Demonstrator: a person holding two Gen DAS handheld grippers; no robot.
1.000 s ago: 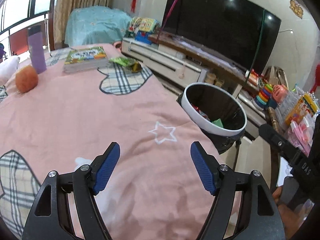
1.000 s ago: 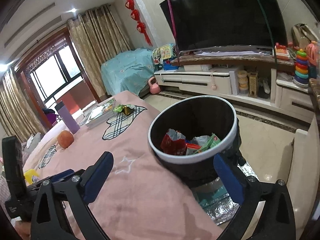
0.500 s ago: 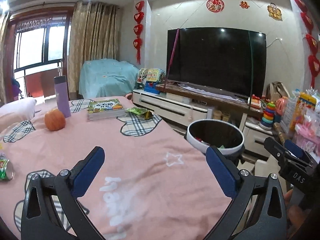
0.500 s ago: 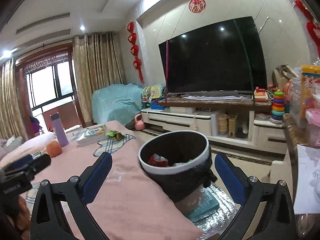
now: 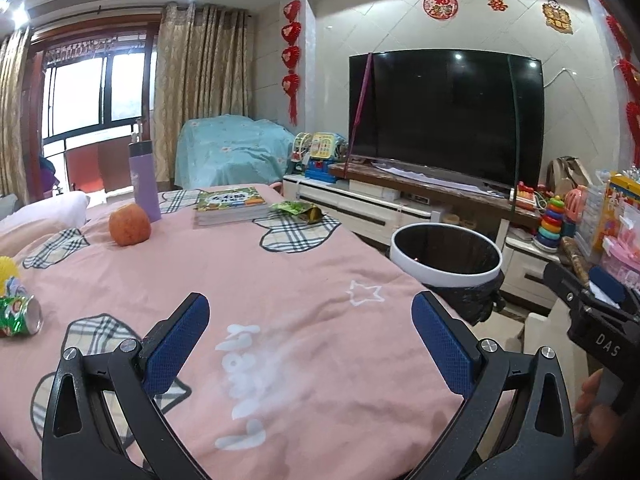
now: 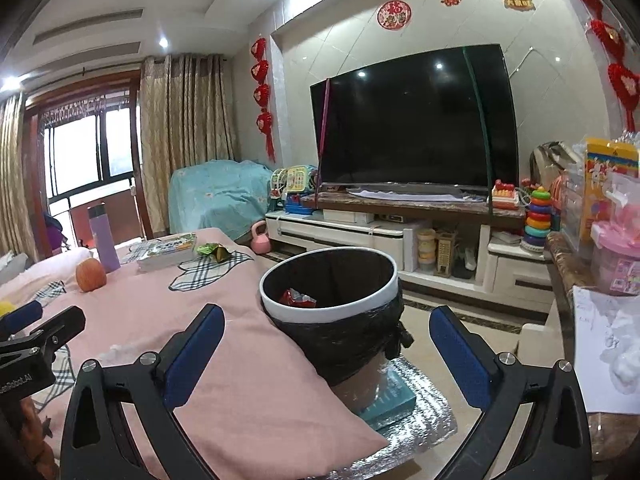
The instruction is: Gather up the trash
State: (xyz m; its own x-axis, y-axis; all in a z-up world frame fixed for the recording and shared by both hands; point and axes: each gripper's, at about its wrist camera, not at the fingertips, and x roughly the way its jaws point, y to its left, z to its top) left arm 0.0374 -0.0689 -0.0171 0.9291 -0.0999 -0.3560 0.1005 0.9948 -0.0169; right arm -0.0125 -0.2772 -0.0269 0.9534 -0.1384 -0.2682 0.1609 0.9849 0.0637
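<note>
The left claw [image 5: 310, 332] stood wide open at the bottom of the left wrist frame, its blue pads [image 5: 176, 344] apart over the pink blanket [image 5: 248, 272] and holding nothing. The right claw [image 6: 326, 350] was equally wide open and empty at the bottom of the right wrist frame, framing the trash bin [image 6: 332, 308], which stood just beside the blanket's edge near the frame's centre. The bin was lined with a black bag, and a red wrapper [image 6: 298, 299] lay inside it. A crushed green can [image 5: 18, 316] lay on its side at the left edge of the left wrist frame. A green wrapper [image 5: 298, 210] rested on the blanket in the middle of that frame, just right of a book [image 5: 230, 206]. Left of the book were an orange fruit [image 5: 130, 224] and a purple bottle [image 5: 146, 180], standing upright.
</note>
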